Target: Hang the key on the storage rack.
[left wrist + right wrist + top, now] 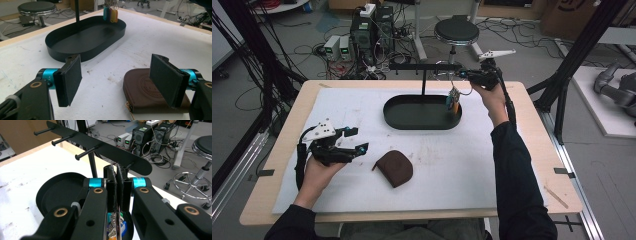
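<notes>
Keys (453, 101) hang from right gripper (463, 75), pinched tight, above black tray (398, 119); left gripper (357, 140) gapes wide nr brown pouch (395, 167).

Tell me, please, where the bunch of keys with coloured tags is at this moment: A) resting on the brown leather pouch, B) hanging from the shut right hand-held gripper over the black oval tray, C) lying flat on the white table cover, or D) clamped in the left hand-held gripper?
B: the bunch of keys with coloured tags dangles from the shut right hand-held gripper above the black oval tray.
</notes>
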A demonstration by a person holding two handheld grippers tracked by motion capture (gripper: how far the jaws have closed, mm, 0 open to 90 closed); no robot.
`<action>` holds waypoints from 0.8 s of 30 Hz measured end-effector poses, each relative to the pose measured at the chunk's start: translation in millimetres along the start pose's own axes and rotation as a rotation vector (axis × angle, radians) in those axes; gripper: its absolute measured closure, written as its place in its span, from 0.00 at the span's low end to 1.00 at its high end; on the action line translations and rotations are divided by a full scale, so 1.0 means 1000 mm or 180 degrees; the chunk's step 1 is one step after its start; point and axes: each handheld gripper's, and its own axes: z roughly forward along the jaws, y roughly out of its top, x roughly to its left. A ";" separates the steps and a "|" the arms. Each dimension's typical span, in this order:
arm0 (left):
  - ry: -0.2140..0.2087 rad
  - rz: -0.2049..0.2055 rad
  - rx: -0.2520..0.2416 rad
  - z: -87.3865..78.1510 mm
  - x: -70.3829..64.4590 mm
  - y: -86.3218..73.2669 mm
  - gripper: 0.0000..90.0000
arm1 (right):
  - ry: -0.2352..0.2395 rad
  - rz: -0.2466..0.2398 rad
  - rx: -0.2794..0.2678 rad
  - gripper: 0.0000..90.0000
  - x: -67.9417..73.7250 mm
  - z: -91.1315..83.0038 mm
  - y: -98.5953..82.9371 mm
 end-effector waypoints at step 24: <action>-0.0008 0.0011 0.0007 0.001 -0.002 -0.001 0.29 | -0.0070 -0.0034 -0.0061 0.95 -0.003 0.001 -0.001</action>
